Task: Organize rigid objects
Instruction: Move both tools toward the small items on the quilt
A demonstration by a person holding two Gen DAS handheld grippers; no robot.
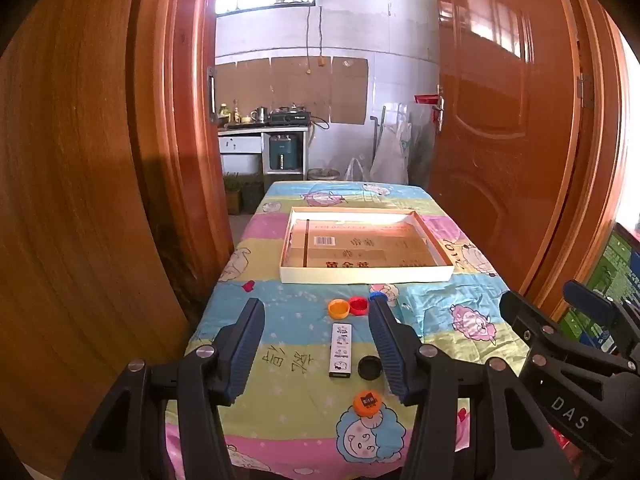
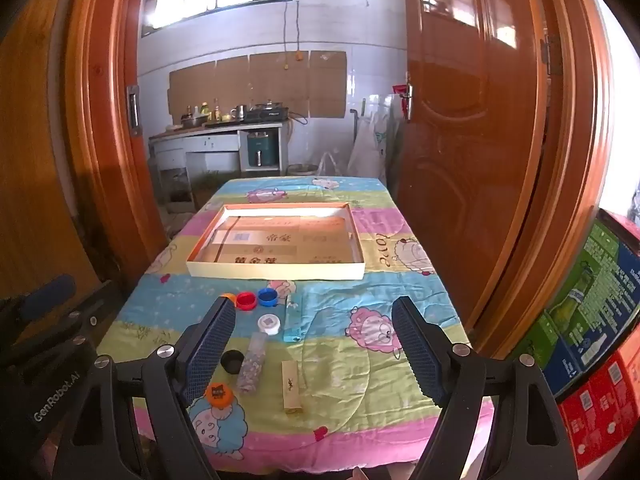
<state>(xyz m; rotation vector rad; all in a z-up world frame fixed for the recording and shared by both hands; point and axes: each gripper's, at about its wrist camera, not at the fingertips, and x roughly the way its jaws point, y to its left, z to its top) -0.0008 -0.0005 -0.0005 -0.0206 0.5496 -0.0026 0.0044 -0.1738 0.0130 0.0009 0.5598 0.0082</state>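
Both grippers, left gripper (image 1: pixel 316 344) & right gripper (image 2: pixel 314 350), spread wide, holding nothing. Caps (image 2: pixel 245 301) + small boxes (image 2: pixel 292 387) lie btwn/ahead of fingers; tray (image 2: pixel 276 271) further ahead. Drop straight over one piece.

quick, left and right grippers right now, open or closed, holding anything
left gripper: open, holding nothing, above the table.
right gripper: open, holding nothing, above the table.
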